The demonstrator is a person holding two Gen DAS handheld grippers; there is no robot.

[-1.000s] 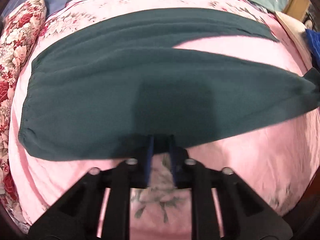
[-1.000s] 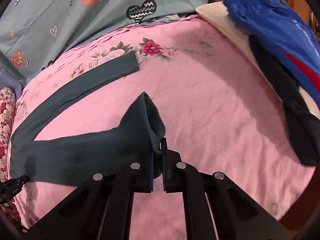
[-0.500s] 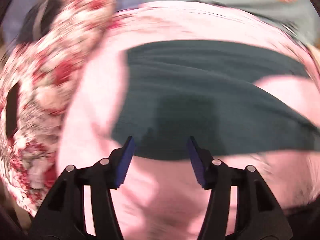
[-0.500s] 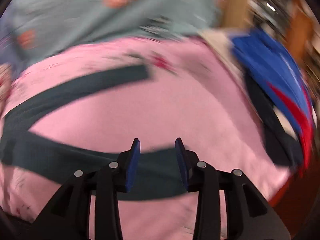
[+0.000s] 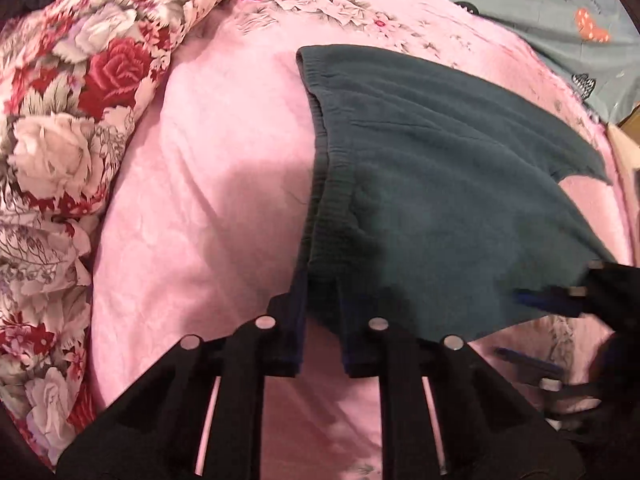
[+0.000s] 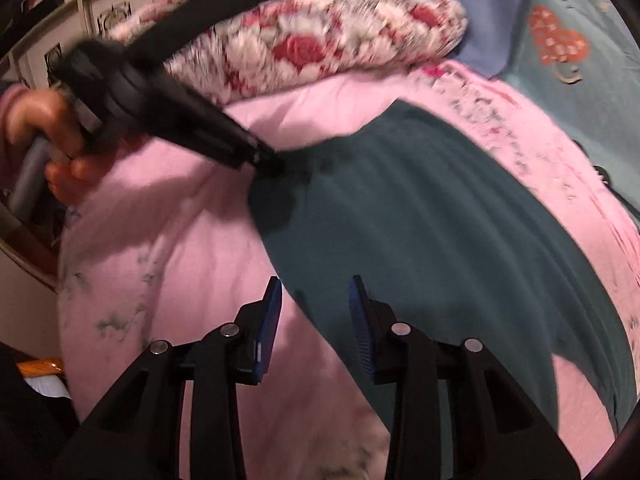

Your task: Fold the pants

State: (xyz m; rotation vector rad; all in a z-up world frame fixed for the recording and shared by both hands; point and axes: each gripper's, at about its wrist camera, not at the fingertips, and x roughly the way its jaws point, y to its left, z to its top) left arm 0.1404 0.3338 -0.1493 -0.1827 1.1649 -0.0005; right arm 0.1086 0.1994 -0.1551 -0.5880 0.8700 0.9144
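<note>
Pink bedsheet (image 5: 208,200), rose-print quilt (image 5: 68,128) — left, grey-green heart-patterned cover (image 5: 560,12) beyond

Pants (image 5: 432,184): dark teal, plain, no print; ribbed waistband (image 5: 324,184) same colour.
Sheet (image 5: 208,168): pink, faint tone-on-tone texture; pale floral print with grey-green leaves and small magenta blooms along the far edge and near the bottom.
Quilt (image 5: 68,112): white ground, large red and cream roses, grey leaves.
Cover (image 5: 568,20): grey-green, with orange hearts dotted white, one white outline heart, black zigzag hearts.
Left gripper (image 5: 322,312): black frame, dark blue pads, silver pins.
Right gripper (image 6: 314,320): black frame, bright blue ridged pads, silver pins.
Handle (image 6: 28,184) of the left gripper, seen in the right view: grey.
</note>
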